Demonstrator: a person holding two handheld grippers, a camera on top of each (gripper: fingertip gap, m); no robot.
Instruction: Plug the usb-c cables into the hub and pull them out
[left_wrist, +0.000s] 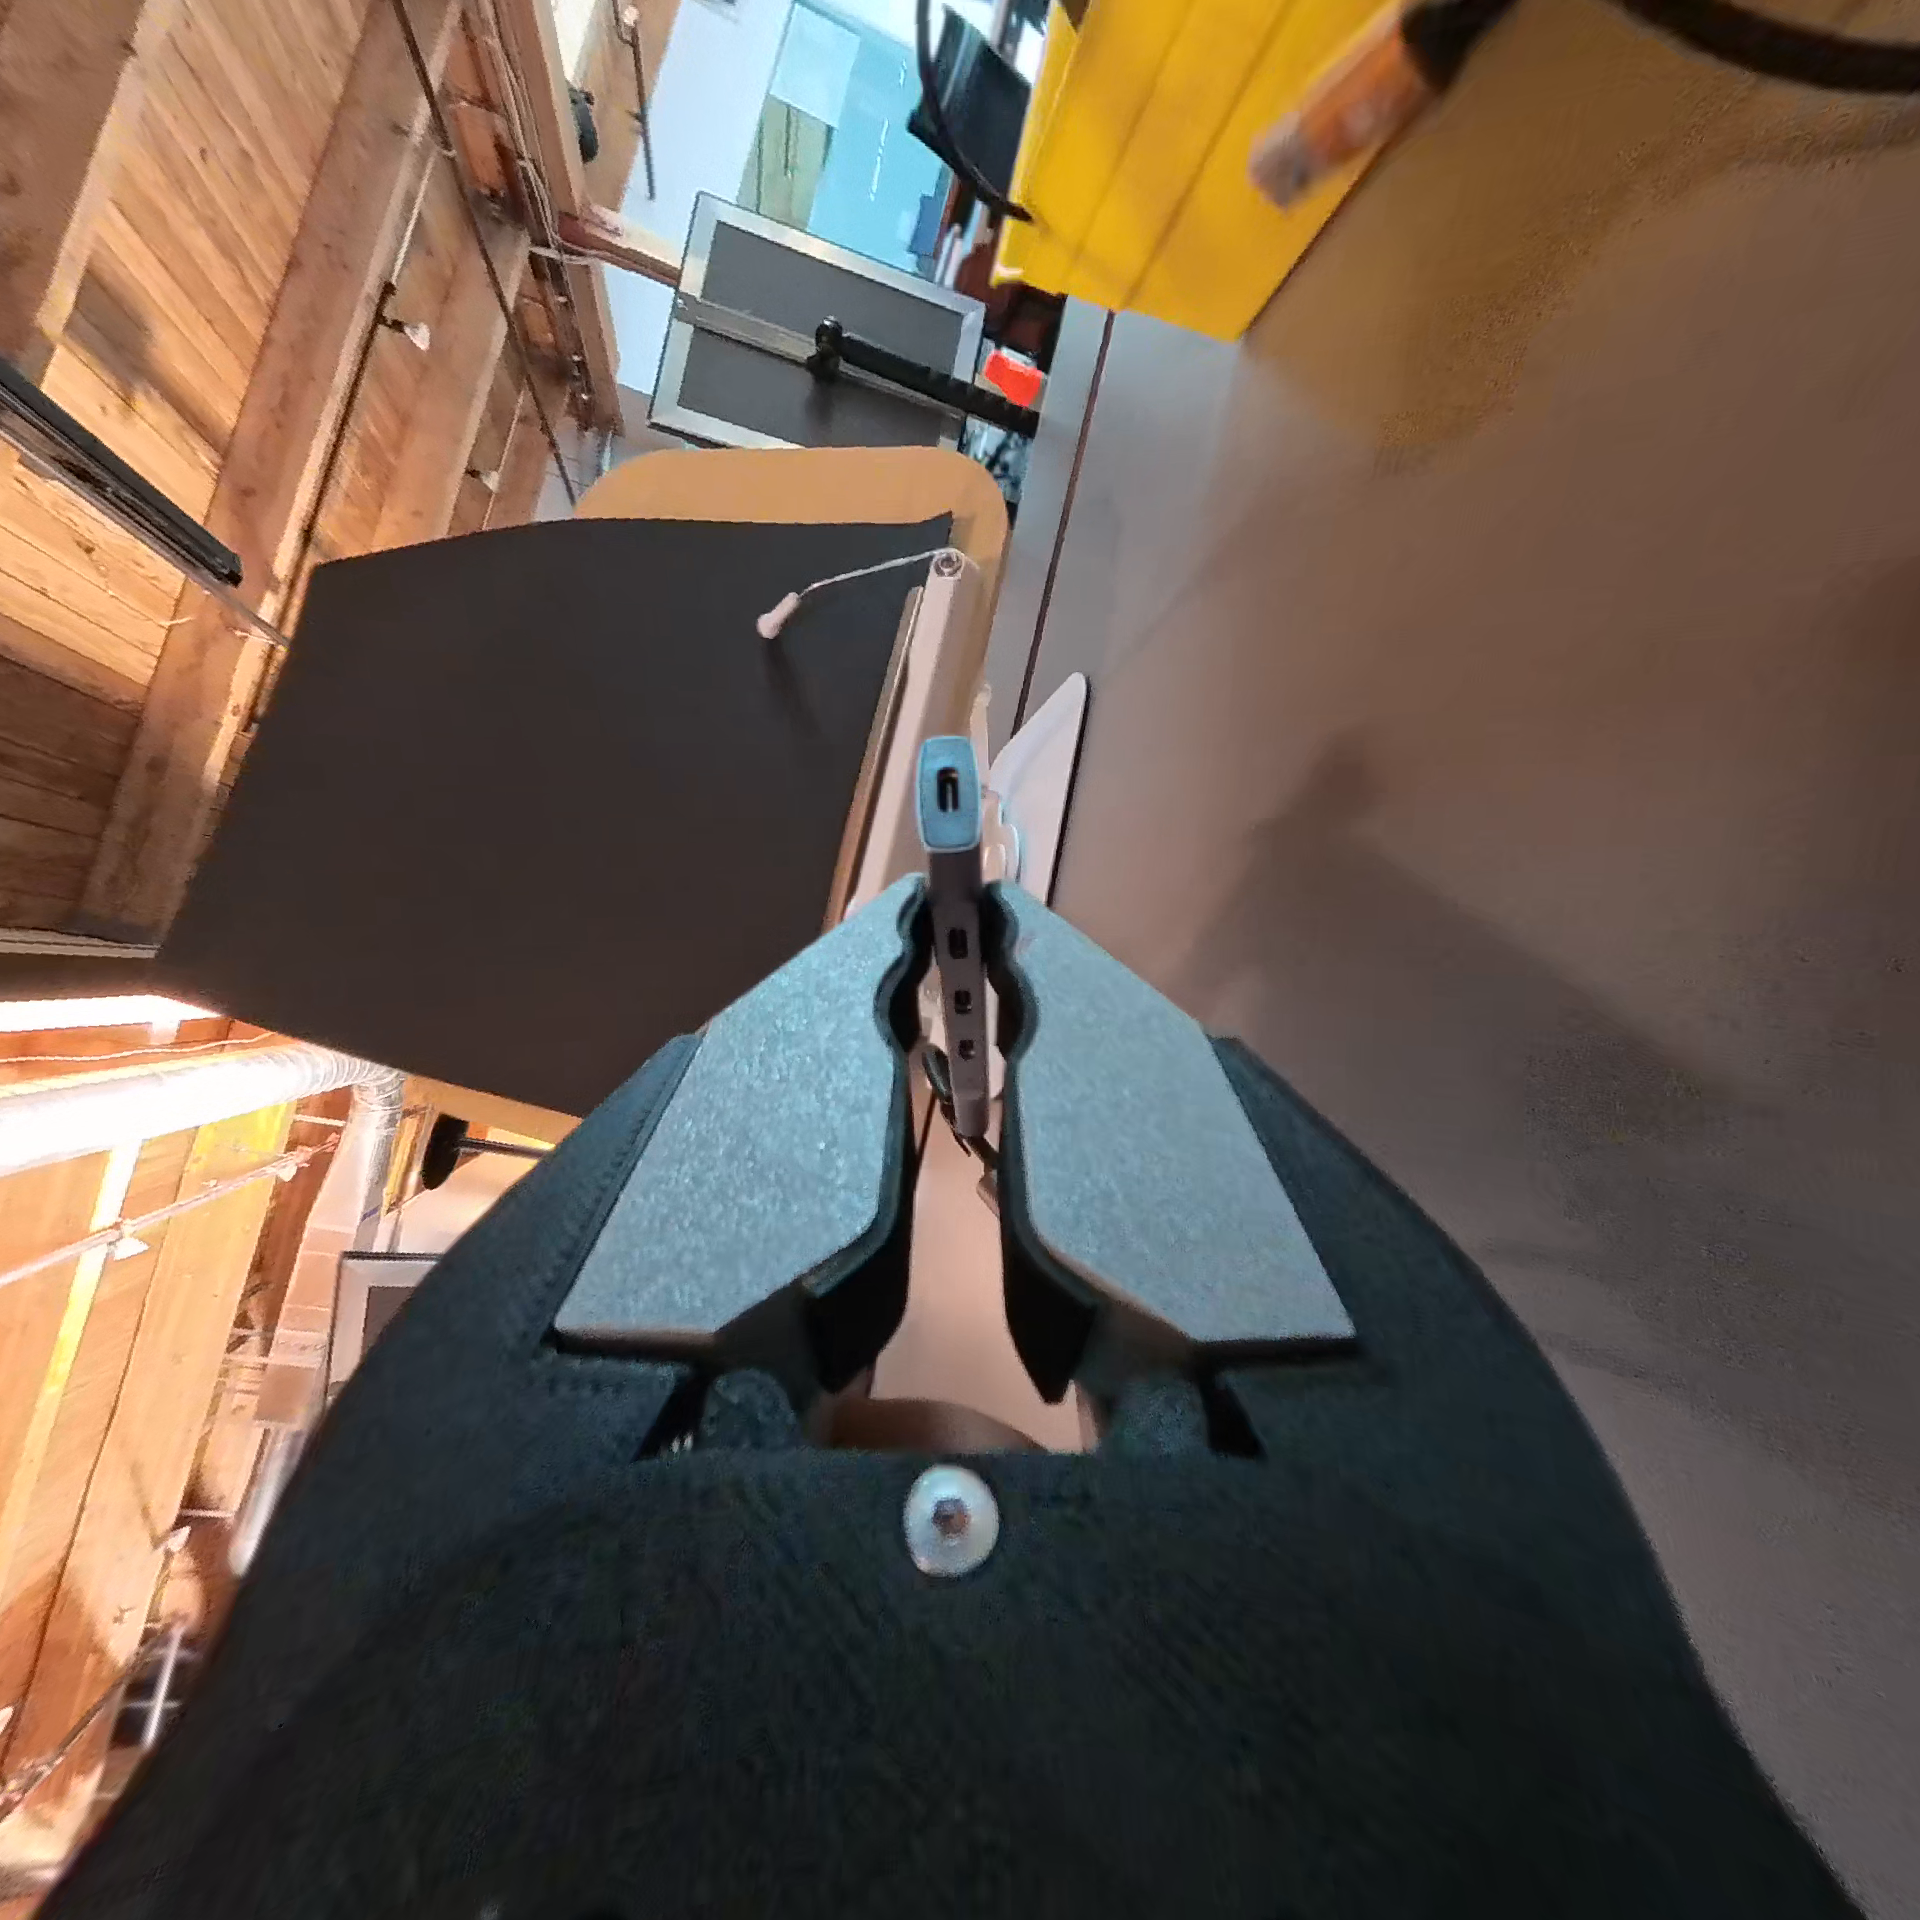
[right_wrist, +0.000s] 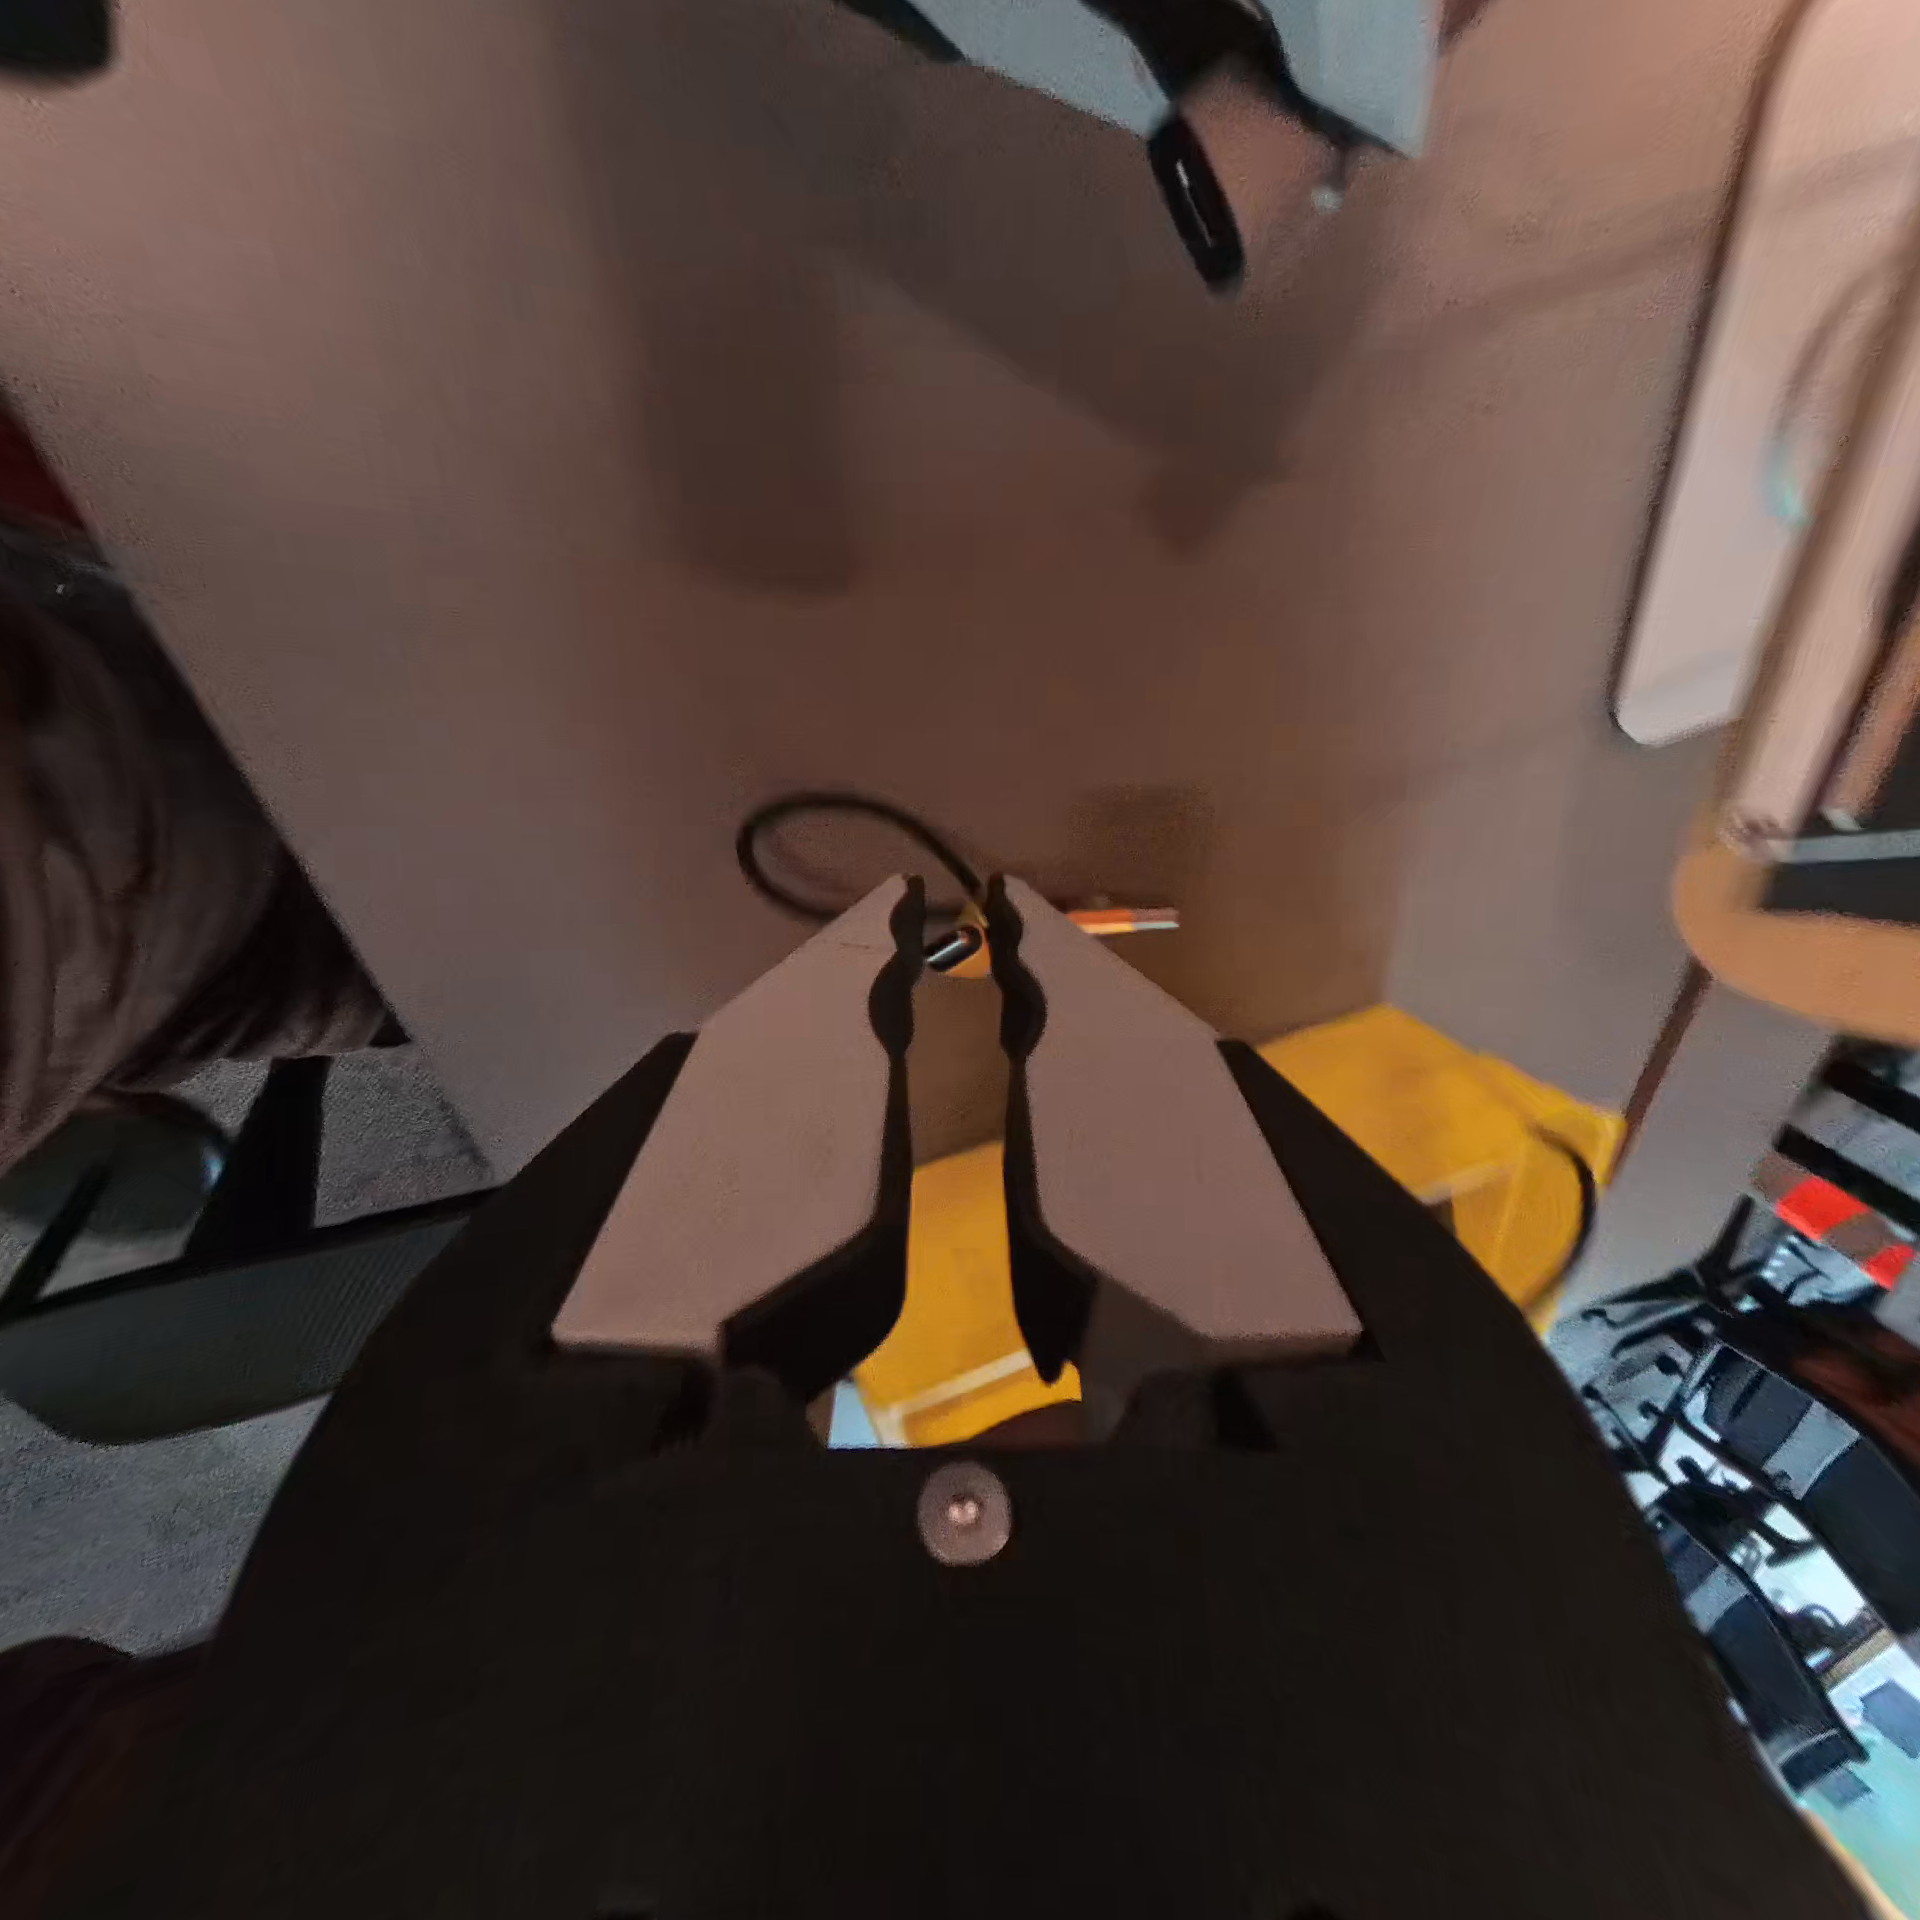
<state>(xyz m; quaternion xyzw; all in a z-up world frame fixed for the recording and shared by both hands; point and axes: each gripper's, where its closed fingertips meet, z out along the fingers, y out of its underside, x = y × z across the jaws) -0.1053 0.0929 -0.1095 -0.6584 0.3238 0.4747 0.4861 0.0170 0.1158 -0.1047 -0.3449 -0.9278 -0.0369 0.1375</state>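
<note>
Between the grey-padded fingers of the left gripper (left_wrist: 954, 914), the slim dark-grey metal hub (left_wrist: 956, 940) is clamped edge-on, its row of small ports facing the camera and one end port poking past the fingertips. The right gripper (right_wrist: 954, 914) has its fingers drawn close on the metal-tipped plug of a black usb-c cable (right_wrist: 831, 831), whose cord loops back over the matte beige tabletop (right_wrist: 520, 520). Farther out sit a yellow bin (left_wrist: 1143, 156) at the table's far edge, a dark panel (left_wrist: 540, 790), a black office chair (right_wrist: 208, 1330) and wooden-plank walls (left_wrist: 229, 260).
</note>
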